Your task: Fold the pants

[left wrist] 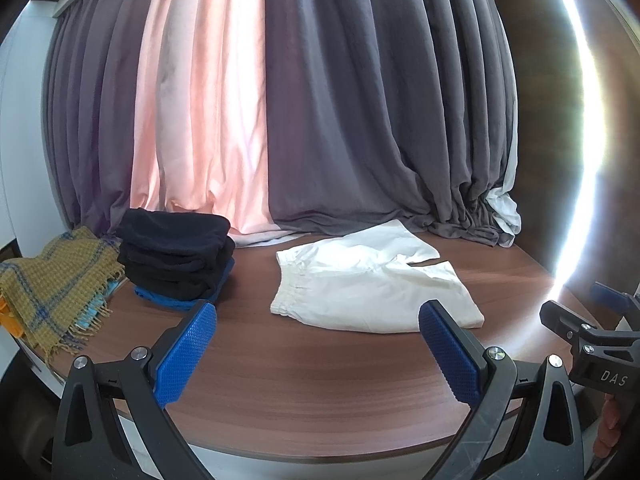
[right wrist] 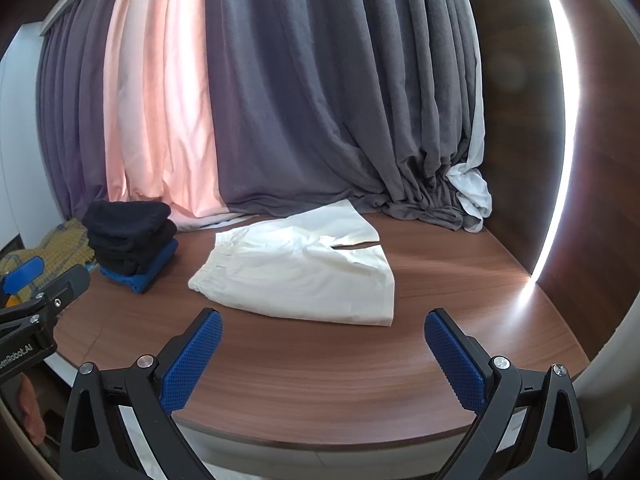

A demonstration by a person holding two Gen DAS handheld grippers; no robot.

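white shorts spread flat on the tabletop, both tongs wide and empty

taking the white shorts (left wrist: 368, 280) as the landmark and going left to right: a mustard plaid throw (left wrist: 56, 292) lies far to their left, then a stack of dark folded clothes (left wrist: 176, 256) just beside their waistband; the shorts lie mid tabletop (left wrist: 320, 392) in front of the curtains (left wrist: 320, 100), long axis running left to right, waistband left, leg hems right. the left tongs (left wrist: 316, 352) hang short of their near edge, spread wide; the right tongs (right wrist: 324, 356) likewise, wide and holding nothing. both look about equally near, left toward the waistband, right toward the hems.
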